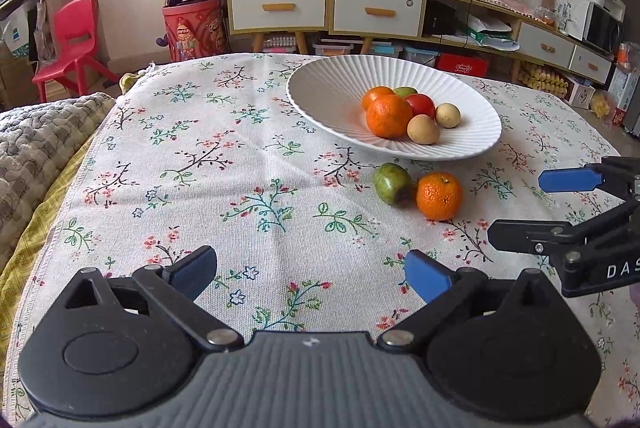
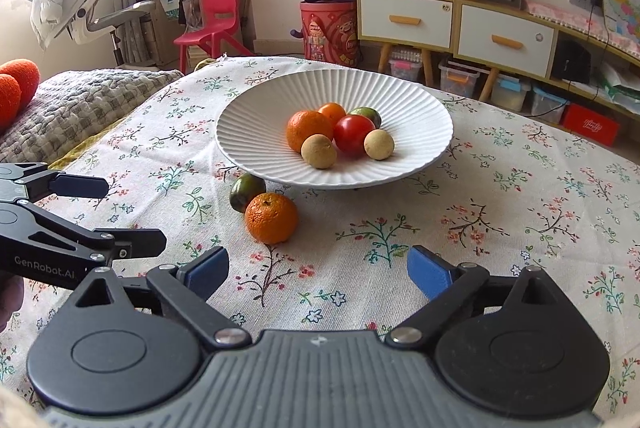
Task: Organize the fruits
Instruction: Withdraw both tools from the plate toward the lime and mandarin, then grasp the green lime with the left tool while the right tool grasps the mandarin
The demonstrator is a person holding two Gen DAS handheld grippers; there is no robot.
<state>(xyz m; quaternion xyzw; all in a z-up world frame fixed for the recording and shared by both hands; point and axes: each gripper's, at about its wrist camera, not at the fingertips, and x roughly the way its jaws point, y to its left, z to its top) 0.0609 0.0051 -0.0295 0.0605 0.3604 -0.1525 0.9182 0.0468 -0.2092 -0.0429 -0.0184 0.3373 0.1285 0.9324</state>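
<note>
White ribbed plate (image 2: 248,148); floral tablecloth (image 2: 500,228); orange mandarin (image 2: 271,217) beside a seemingly green-brown fruit (image 2: 246,190).

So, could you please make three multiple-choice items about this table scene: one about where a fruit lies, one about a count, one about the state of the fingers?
1. Where does the loose orange lie?
A. in the white bowl
B. on the cloth, in front of the bowl, next to a green fruit
C. on the red chair

2. How many fruits are in the white bowl?
A. two
B. four
C. six

3. How do the fingers of the right gripper stand?
A. spread apart with nothing between them
B. closed on an orange
C. closed on the bowl rim

Answers:
1 B: the orange sits on the floral cloth beside the green fruit.
2 C: two oranges, one red fruit, one green fruit and two small tan fruits show there.
3 A: only cloth shows between the blue pads.
</note>
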